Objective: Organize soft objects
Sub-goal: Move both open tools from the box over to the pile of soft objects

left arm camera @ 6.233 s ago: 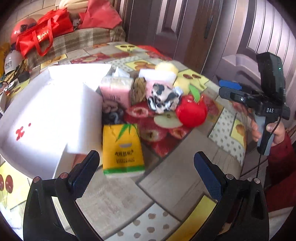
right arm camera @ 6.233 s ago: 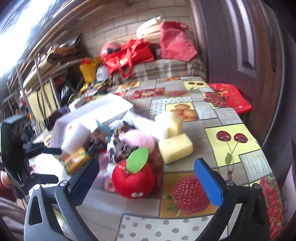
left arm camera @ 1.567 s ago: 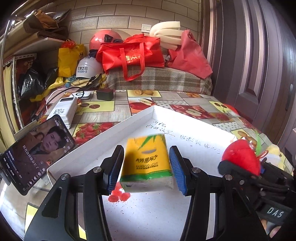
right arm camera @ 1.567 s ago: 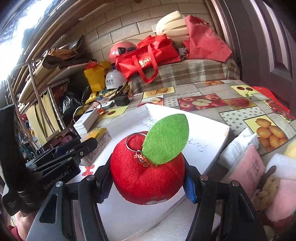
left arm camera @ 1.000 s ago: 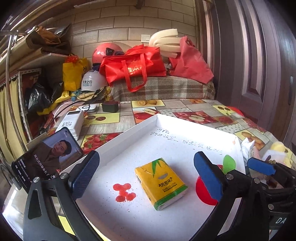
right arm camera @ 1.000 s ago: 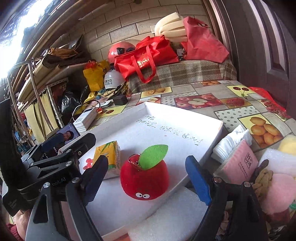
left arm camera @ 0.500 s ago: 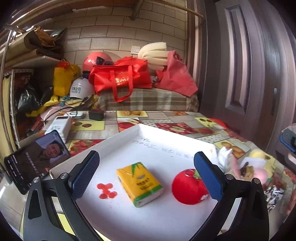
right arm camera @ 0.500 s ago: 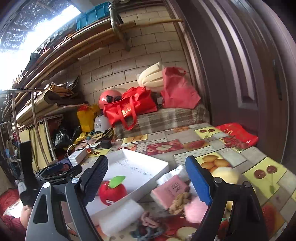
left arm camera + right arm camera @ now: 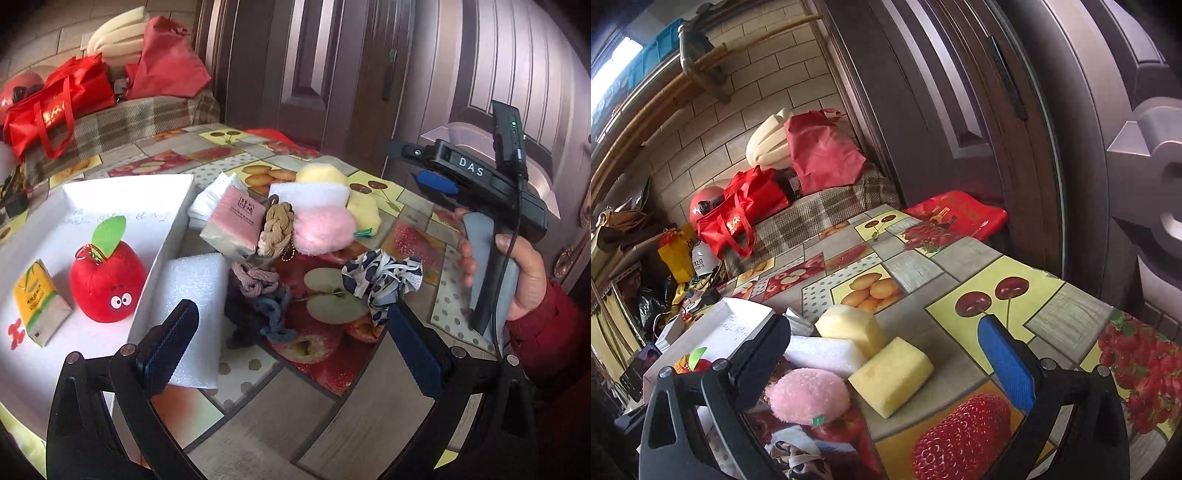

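A white box [image 9: 122,192] at the left holds a red plush apple [image 9: 107,284] and a yellow tissue pack [image 9: 38,302]. Beside it on the table lie a pink tissue pack [image 9: 234,221], a pink pom [image 9: 321,229], yellow sponges [image 9: 364,214], a black-and-white cloth [image 9: 380,277], dark scrunchies [image 9: 258,291] and a white foam sheet [image 9: 192,291]. My left gripper [image 9: 291,336] hangs open above the scrunchies, holding nothing. My right gripper [image 9: 882,350] is opening wide over a yellow sponge [image 9: 890,376] and the pink pom [image 9: 807,395], its pads touching neither.
A hand in a red sleeve [image 9: 524,273] holds the right gripper [image 9: 413,166] at the table's right edge. Red bags [image 9: 750,206] and a helmet [image 9: 705,203] sit on a checked bench behind. A dark door [image 9: 960,110] stands close on the right. A red bag [image 9: 956,214] lies at the far table edge.
Both grippers let go of the tissue pack and the apple in the box, then drew back and swung right toward the pile. The right jaws have spread wider.
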`<state>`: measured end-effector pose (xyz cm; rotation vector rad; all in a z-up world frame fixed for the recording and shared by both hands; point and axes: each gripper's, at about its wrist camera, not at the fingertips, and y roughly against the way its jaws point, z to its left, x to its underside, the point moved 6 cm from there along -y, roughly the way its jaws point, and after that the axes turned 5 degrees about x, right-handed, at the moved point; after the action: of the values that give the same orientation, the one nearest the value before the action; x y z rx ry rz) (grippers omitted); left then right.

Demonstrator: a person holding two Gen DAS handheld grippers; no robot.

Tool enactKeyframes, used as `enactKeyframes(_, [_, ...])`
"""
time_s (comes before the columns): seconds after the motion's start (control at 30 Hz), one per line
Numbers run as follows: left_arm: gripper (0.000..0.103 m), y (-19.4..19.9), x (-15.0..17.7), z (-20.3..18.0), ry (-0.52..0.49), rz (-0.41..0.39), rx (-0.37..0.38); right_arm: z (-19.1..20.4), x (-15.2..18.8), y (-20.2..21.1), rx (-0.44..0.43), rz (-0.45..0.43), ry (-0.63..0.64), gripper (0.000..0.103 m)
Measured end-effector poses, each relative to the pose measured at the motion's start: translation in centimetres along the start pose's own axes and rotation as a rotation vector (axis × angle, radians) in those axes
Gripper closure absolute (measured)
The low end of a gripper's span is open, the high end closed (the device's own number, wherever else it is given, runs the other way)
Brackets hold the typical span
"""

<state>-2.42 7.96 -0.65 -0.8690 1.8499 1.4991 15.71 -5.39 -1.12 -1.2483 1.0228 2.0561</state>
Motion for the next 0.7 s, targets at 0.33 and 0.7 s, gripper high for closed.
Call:
enactKeyframes(0.33, [0.001, -0.9, -0.2, -0.1, 0.030, -0.014, -0.084, 0.3, 0.4, -0.2, -0.028, 0.018, 0.028, 0.001])
enactKeyframes(0.7, [0.001, -1.9, -0.4, 1.5, 0.084, 0.016, -0.201, -0.2, 0.4, -0.4, -0.045, 0.030, -0.004, 0.001])
